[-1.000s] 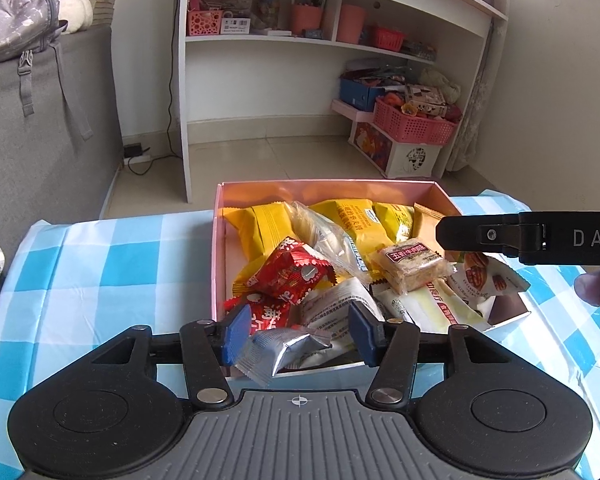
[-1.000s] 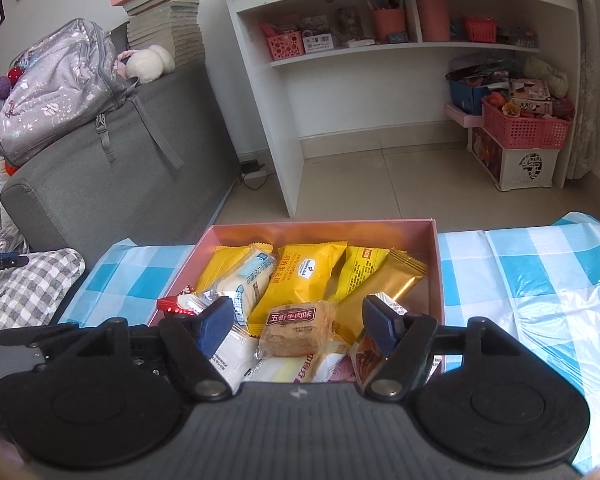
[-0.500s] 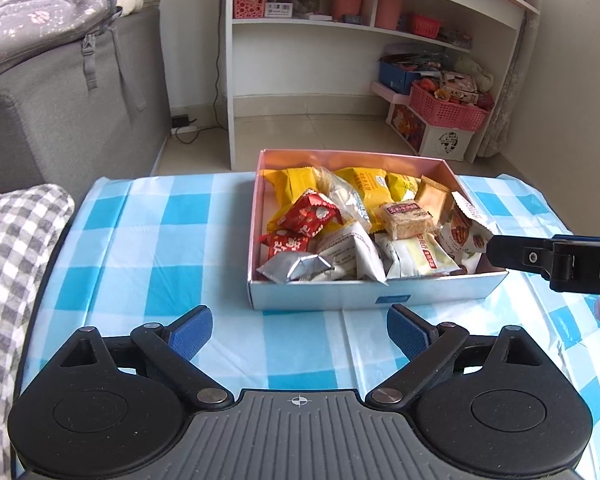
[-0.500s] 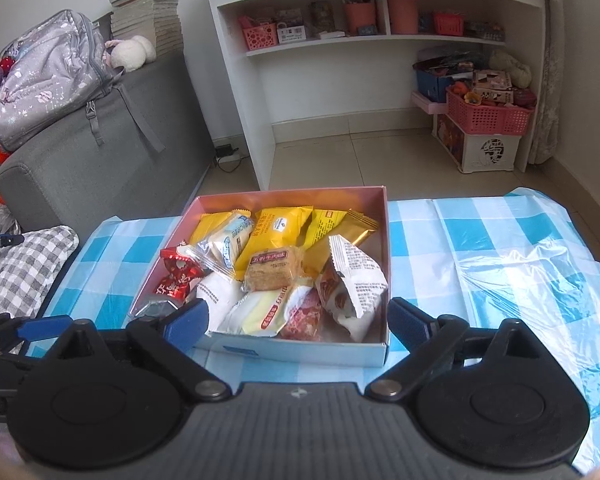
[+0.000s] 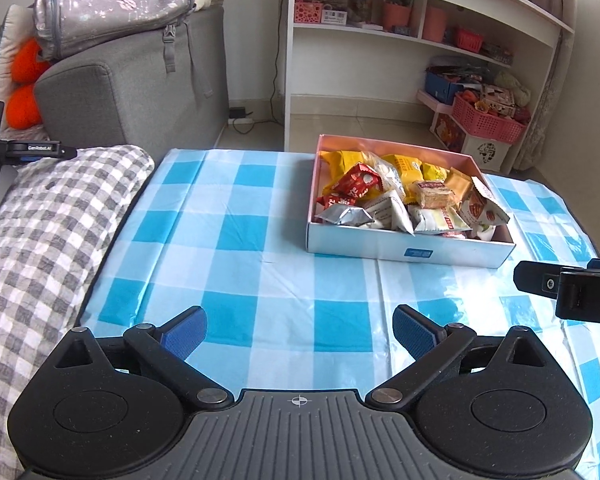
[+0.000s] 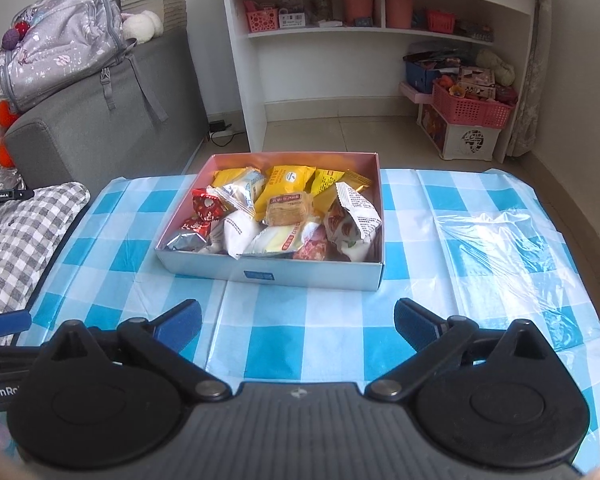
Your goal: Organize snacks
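Observation:
A shallow box [image 5: 380, 245] [image 6: 320, 274] with a pink inside stands on the blue-checked tablecloth, full of wrapped snacks. A silver packet [image 5: 342, 216] [image 6: 184, 240] lies in its near left corner. Red packets [image 5: 358, 186] lie behind it, and a white packet with pictured food [image 6: 352, 220] lies on the right. My left gripper [image 5: 298, 320] hangs over the cloth short of the box, jaws opening wide, nothing between them. My right gripper [image 6: 297, 308] is likewise back from the box, jaws opening and empty.
A grey checked cushion [image 5: 52, 220] lies at the table's left edge, with a grey sofa [image 5: 132, 80] and backpack behind it. A clear plastic sheet [image 6: 500, 240] covers the cloth's right part. A white shelf unit [image 6: 380, 60] and a pink basket [image 6: 472, 108] stand beyond on the floor.
Both grippers have drawn back from over the box and opened wide. The left one let go of the silver packet, which now lies in the box.

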Demonstrator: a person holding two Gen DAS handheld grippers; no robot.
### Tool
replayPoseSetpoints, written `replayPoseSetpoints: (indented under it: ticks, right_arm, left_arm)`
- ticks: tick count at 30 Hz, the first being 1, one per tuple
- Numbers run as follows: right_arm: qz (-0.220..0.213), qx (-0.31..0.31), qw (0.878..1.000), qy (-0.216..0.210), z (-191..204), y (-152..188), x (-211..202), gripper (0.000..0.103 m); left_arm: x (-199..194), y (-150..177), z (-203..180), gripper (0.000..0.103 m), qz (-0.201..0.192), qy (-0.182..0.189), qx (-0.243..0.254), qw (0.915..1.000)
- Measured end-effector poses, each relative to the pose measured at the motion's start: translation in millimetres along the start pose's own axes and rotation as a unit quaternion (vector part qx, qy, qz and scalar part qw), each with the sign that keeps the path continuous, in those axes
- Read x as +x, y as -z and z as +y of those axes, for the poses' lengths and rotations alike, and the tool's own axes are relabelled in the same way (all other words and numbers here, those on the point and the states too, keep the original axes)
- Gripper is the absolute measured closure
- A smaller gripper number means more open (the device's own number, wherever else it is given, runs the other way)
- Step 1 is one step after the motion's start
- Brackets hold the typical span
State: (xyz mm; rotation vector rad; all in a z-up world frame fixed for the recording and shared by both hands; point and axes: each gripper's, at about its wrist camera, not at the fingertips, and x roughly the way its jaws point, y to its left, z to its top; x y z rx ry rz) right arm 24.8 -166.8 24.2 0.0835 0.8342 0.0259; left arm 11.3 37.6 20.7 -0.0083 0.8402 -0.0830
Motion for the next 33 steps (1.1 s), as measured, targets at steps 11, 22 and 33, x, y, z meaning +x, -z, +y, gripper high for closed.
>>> replayPoseSetpoints:
  ticks: [11, 22, 33]
  right_arm:
    - [0.012, 0.009, 1.0, -0.001, 6, 12, -4, 0.0]
    - [0.017, -0.009, 1.0, -0.001, 15, 16, -4, 0.0]
    - [0.023, -0.016, 1.0, 0.0, 18, 16, -3, 0.0]
  left_arm:
    - [-12, 6, 1, 0.003, -0.007, -0.022, 0.007, 0.9997]
    - [-11, 6, 1, 0.003, -0.002, -0.017, 0.006, 0.9998]
    - [-11, 6, -2, 0.003, 0.002, -0.015, 0.011, 0.9998]
